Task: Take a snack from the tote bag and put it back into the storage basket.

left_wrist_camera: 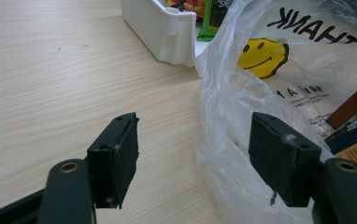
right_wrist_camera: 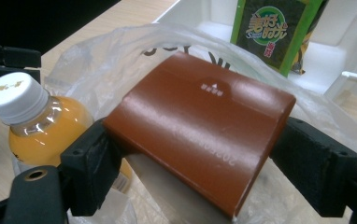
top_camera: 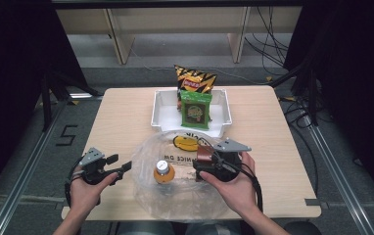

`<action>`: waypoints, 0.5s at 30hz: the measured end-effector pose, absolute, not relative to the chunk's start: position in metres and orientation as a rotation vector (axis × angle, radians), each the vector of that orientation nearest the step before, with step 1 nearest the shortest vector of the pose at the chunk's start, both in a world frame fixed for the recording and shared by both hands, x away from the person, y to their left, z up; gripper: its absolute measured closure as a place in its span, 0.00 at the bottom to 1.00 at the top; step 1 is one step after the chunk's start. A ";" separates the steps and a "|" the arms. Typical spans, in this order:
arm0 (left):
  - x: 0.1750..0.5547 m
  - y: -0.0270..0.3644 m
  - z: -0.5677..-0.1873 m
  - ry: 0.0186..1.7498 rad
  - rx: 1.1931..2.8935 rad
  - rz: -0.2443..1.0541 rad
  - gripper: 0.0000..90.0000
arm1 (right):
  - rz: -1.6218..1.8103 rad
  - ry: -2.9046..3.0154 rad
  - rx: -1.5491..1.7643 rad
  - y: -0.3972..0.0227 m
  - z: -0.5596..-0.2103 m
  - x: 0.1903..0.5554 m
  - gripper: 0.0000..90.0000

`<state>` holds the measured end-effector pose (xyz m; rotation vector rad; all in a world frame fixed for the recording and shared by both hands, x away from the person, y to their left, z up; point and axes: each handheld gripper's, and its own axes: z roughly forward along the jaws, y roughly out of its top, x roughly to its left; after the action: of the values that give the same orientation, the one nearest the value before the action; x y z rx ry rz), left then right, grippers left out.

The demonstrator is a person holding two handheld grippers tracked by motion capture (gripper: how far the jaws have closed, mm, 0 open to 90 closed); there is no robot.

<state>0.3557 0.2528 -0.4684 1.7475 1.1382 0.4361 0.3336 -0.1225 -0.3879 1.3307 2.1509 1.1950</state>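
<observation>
Brown box over the bag
Your right gripper [right_wrist_camera: 200,172] pinches the brown box [right_wrist_camera: 200,135] mid-frame above the plastic bag [top_camera: 175,196]; your left gripper [left_wrist_camera: 193,158] stands spread at the bag's edge.

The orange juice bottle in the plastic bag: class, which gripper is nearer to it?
Right. The right gripper, shut on a brown box, sits beside the bottle. The left gripper waits open outside the bag.
</observation>
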 end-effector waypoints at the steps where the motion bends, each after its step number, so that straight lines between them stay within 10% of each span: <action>1: 0.356 0.253 -0.468 1.139 1.747 0.438 0.37 | 1.167 2.153 1.290 -0.124 -0.388 0.334 0.22; 15: 0.356 0.253 -0.468 1.139 1.746 0.440 0.36 | 1.169 2.154 1.227 -0.128 -0.387 0.335 0.39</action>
<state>0.3555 0.2535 -0.4679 1.7459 1.1386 0.4404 0.3354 -0.1283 -0.3866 1.2269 2.1542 1.1694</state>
